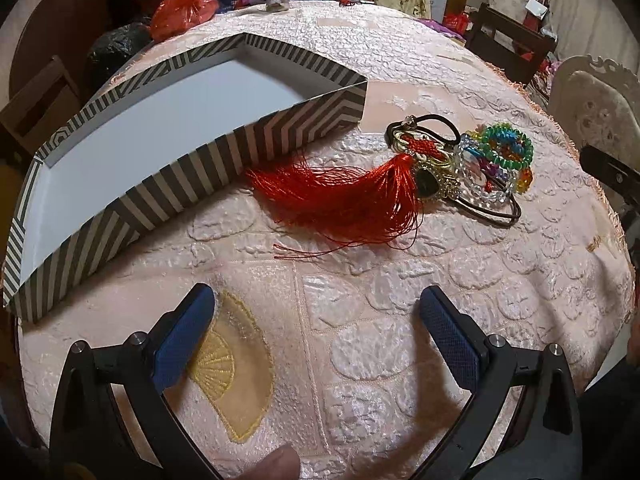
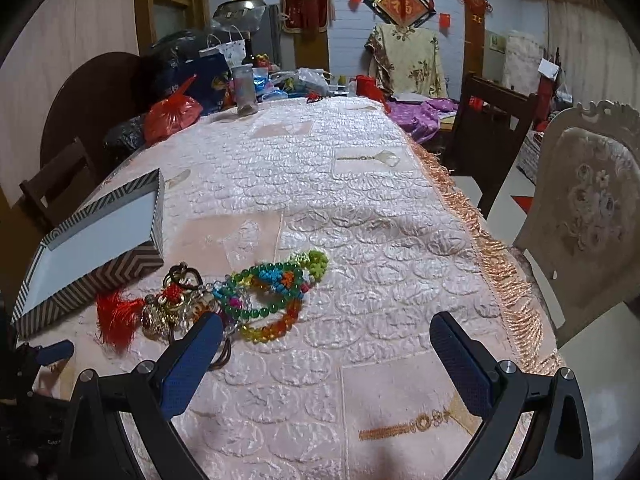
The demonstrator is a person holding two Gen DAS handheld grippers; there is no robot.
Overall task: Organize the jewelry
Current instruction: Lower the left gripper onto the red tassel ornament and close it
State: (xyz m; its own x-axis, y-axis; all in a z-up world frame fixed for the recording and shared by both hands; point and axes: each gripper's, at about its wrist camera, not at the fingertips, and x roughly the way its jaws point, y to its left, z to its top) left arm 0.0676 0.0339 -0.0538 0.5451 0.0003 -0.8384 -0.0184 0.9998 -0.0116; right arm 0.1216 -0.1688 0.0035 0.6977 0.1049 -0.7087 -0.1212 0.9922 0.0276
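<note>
**Jewelry pile next to the box, nothing grabbed yet**

Both grippers, left gripper and right gripper, have their fingers spread apart and hold nothing. One striped cardboard box sits empty on the pink quilted tablecloth. Just beside it is one tangled jewelry heap: one red silk tassel and several beaded bracelets, too tangled to count. I'd pinch a single outer strand and lift slowly.

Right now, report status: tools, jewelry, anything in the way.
Both tools open, left, right, holding nothing. Jewelry pile on tablecloth beside striped box, box empty. Nothing in the way.
</note>
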